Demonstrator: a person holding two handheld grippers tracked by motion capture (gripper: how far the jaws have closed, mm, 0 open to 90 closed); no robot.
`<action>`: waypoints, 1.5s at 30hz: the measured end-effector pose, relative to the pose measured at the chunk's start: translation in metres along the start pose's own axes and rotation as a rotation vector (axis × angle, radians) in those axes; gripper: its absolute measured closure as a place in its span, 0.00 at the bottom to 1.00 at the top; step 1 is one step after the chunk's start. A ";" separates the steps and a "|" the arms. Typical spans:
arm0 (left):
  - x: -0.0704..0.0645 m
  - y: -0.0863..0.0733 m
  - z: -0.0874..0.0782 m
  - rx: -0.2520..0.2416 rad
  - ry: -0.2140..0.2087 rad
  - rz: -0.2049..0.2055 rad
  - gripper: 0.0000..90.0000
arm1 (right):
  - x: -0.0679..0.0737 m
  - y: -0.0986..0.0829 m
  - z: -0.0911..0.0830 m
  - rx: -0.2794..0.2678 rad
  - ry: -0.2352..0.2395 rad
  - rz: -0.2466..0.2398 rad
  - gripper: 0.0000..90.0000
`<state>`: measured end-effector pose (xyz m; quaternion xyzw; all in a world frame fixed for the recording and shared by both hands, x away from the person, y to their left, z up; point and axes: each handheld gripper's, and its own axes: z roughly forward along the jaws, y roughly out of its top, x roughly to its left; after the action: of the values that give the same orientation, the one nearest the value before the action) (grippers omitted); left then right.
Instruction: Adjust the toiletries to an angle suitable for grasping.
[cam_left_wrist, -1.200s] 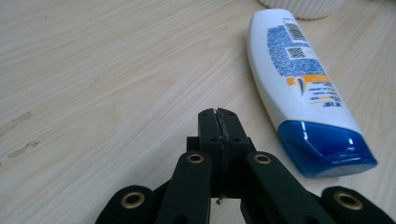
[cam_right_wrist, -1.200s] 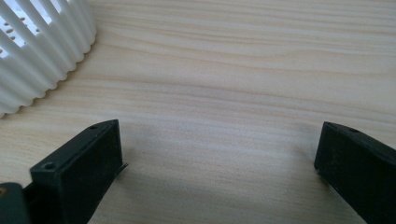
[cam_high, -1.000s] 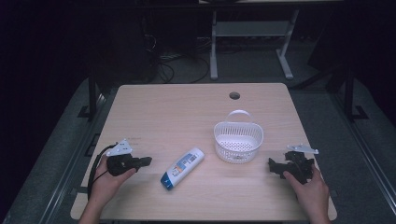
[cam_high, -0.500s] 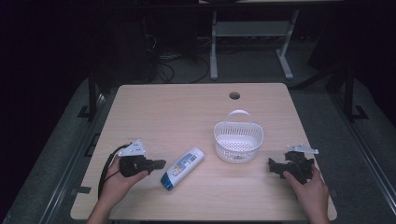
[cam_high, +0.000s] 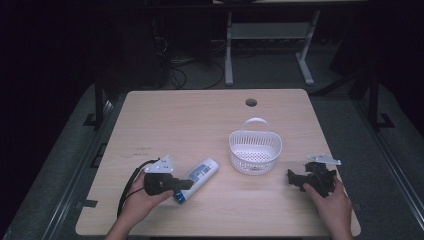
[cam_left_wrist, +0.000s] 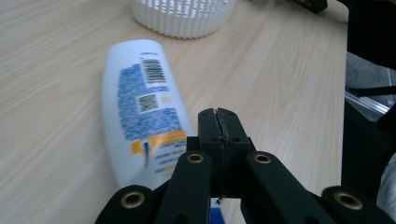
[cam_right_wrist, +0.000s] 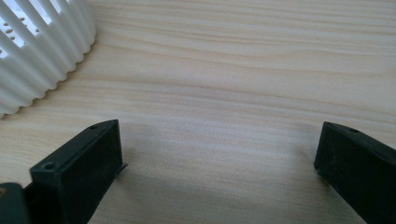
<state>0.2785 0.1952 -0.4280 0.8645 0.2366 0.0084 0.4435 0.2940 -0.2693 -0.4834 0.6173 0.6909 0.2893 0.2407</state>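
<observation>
Tongs (cam_high: 186, 184) in the left hand are being held low over the counter (cam_high: 190, 125), pressed together with nothing between them, their tips lying right at the near side of a white bottle (cam_high: 196, 174); in the left gripper view the closed jaws are being seen meeting in a thin seam just beside the bottle's lower end. Such a posture is judged as an approach or a nudge rather than a grasp, since a spread would be needed before the bottle could be taken. The bottle is lying on its side, pointing obliquely toward a white slatted basket (cam_high: 255, 152), which is standing upright near the middle of the counter, apart from the bottle. Tongs (cam_high: 292, 178) in the right hand are being rested to the right of the basket, spread wide over bare wood, apparently being kept in reserve. On the bottle's back label a barcode (cam_left_wrist: 153, 71), a square code and blocks of blue print over an orange band are being shown, but no word or brand is being made out through the blur.
</observation>
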 end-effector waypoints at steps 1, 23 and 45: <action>0.000 0.000 0.000 0.000 0.000 0.000 1.00 | 0.000 0.000 0.000 0.000 0.000 0.000 0.00; -0.004 -0.012 0.023 0.118 -0.029 0.018 1.00 | 0.000 0.000 0.000 0.000 0.000 0.000 0.00; 0.011 -0.020 0.008 0.123 0.030 -0.016 1.00 | 0.000 0.000 0.000 0.000 0.000 0.000 0.00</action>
<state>0.2825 0.2031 -0.4504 0.8879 0.2501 0.0035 0.3860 0.2941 -0.2694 -0.4834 0.6172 0.6908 0.2896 0.2407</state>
